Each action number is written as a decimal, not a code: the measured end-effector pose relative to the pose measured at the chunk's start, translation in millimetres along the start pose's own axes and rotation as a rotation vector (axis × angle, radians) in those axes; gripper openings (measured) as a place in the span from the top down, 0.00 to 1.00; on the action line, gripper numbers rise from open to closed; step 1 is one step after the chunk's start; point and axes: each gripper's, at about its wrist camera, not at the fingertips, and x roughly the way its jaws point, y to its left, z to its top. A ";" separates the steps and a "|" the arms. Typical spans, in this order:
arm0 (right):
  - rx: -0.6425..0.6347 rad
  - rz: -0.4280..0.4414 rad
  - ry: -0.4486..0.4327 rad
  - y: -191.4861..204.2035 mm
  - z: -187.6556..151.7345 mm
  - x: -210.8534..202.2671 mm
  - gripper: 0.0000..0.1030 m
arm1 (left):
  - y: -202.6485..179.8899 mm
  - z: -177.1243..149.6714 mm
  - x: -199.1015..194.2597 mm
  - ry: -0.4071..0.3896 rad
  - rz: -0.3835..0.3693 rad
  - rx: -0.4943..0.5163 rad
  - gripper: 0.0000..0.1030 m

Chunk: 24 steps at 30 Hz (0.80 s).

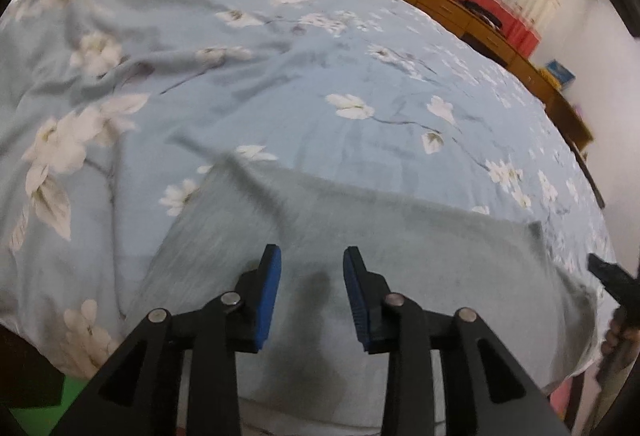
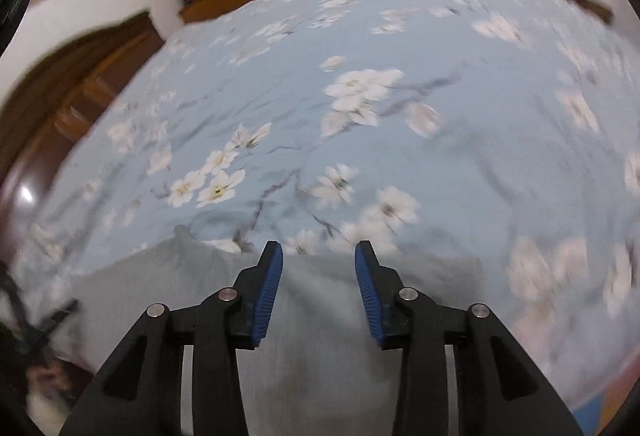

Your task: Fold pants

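Floral bedspread (image 1: 280, 75), grey pants (image 1: 400, 256), gripper (image 1: 312, 260) parted

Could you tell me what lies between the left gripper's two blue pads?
Nothing is gripped: the left gripper stands open, and the left wrist view shows only grey pants beneath the gap.

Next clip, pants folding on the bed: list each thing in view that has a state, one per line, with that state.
Pants: grey, lying flat on the bed, not gripped.
Left claw: open, above the pants, nothing between its pads.
Right claw: open, above the pants, holding nothing.
Bedspread: blue with white flowers, spread out, wrinkled.
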 end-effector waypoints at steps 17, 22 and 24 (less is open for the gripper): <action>-0.068 -0.283 -0.008 -20.5 -35.4 26.7 0.64 | 36.7 -11.5 -5.9 0.035 0.106 -0.059 0.81; -0.154 -0.206 -0.043 25.2 -49.6 -8.4 0.58 | 46.4 -2.5 -28.2 -0.002 0.159 0.011 0.65; -0.177 -0.146 -0.049 43.4 -56.6 -17.3 0.51 | 50.9 -0.8 -33.5 -0.002 0.143 0.014 0.61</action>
